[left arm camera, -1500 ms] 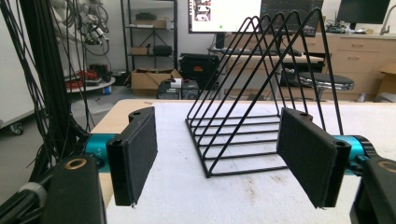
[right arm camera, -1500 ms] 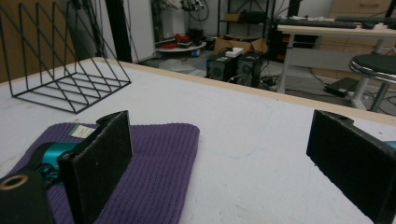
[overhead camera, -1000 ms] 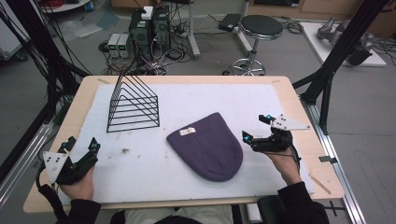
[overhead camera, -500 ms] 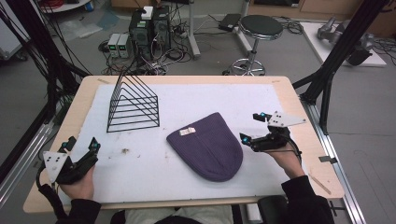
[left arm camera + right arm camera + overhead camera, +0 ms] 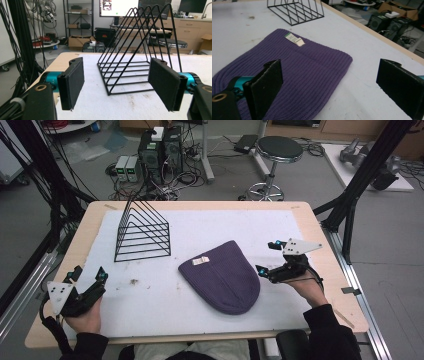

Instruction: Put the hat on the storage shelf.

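A small white label (image 5: 200, 261) is sewn on the purple hat (image 5: 222, 277) at frame centre on the bench (image 5: 320, 240); its writing cannot be read. The right gripper (image 5: 270, 257), jaws apart, is held just right of the hat. The left gripper (image 5: 89, 275), jaws apart, is seen at lower left, facing the wire rack (image 5: 142, 232).

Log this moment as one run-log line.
left tool: open, idle near rack | right tool: open, beside purple beanie, not touching | beanie: flat on white mat

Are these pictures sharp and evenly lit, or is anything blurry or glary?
High view: soft even light, slightly grainy, faint shadow under the hat. Left gripper view: rack sharp, a bright screen washed out behind it. Right gripper view: hat knit crisp, near jaws a bit soft.
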`<state>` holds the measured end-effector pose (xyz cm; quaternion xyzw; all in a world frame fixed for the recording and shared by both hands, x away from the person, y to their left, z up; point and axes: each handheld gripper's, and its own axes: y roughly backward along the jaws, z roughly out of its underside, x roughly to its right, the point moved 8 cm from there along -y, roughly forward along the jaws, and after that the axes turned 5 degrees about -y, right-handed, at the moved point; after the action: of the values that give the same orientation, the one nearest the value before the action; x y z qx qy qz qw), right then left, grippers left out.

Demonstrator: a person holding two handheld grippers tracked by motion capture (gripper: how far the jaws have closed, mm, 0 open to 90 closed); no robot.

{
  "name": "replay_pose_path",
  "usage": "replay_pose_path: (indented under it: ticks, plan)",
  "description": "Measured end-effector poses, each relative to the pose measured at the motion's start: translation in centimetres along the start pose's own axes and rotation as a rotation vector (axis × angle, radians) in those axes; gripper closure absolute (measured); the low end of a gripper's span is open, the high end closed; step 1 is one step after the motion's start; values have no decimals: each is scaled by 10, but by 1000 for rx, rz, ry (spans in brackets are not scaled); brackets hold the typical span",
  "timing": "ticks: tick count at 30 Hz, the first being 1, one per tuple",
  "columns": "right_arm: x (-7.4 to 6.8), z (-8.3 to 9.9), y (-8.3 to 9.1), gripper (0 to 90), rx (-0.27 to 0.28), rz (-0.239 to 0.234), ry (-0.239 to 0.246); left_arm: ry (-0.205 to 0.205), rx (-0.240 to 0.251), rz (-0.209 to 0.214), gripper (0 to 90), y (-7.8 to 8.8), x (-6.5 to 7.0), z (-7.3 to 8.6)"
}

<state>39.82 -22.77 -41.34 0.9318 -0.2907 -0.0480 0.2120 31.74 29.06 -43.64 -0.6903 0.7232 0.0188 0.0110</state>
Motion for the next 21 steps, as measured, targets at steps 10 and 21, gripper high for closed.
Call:
replay_pose_path:
  ticks: [10,21]
  plan:
    - [-8,5,-9,62,-99,-101,95,4,-3,13,292,-1,2,1]
    - [-20,10,-15,62,-172,-211,181,10,4,21,293,-1,3,0]
